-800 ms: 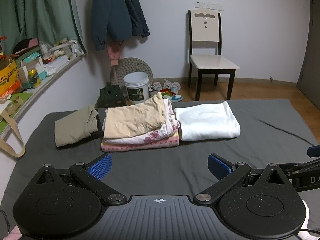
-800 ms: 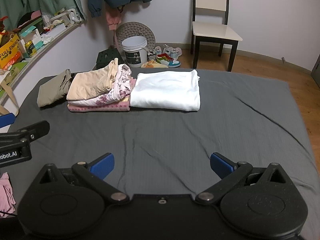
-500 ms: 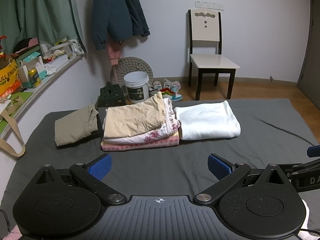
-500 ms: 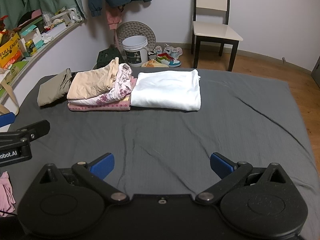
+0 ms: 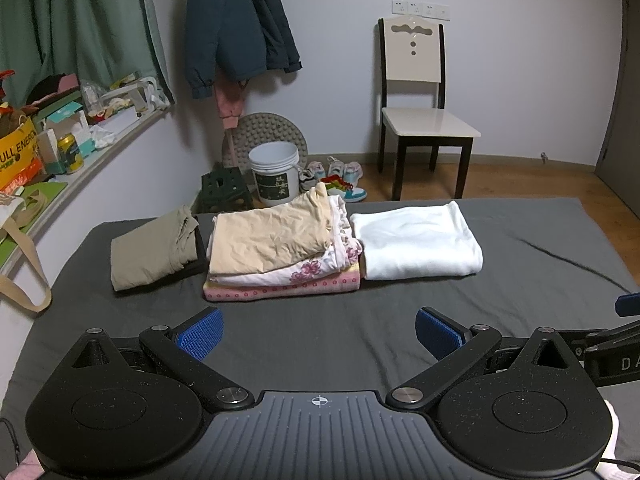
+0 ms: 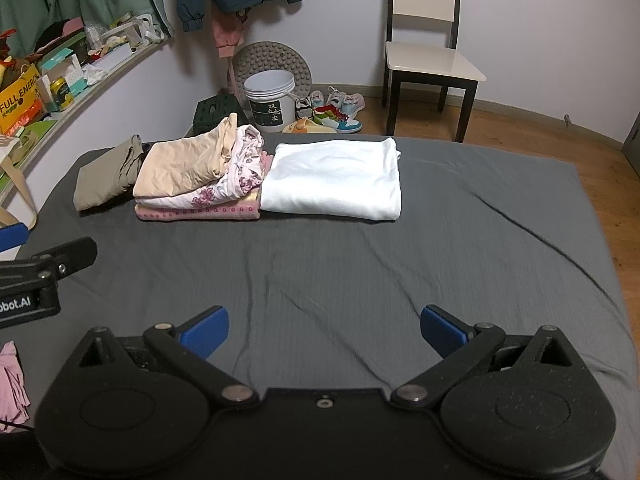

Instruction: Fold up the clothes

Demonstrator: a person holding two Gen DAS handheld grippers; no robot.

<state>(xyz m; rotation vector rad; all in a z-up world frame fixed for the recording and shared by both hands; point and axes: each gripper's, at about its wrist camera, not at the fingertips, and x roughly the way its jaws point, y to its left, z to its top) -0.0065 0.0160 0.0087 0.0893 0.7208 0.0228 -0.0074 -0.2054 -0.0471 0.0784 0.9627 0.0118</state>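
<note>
Folded clothes lie in a row at the far side of the grey bed [image 5: 320, 332]: an olive garment [image 5: 154, 250], a stack topped by a beige garment [image 5: 268, 240] over floral and pink pieces, and a white garment [image 5: 416, 242]. The same row shows in the right wrist view, with the beige stack [image 6: 192, 176] beside the white garment [image 6: 334, 178]. My left gripper [image 5: 318, 334] hovers open over bare sheet in front of the stack. My right gripper [image 6: 324, 332] is open too, empty, over the sheet [image 6: 360, 272]. A pink cloth [image 6: 12, 388] hangs at the lower left edge.
Beyond the bed stand a white bucket [image 5: 276, 178], a dark stool [image 5: 224, 188], shoes [image 5: 340, 180] and a chair [image 5: 420, 120]. A cluttered windowsill [image 5: 60, 148] runs along the left wall. A dark jacket [image 5: 236, 24] hangs on the wall. A tote strap [image 5: 28, 280] dangles at left.
Both views have shifted very slightly; the clothes and both open grippers stay as they were.
</note>
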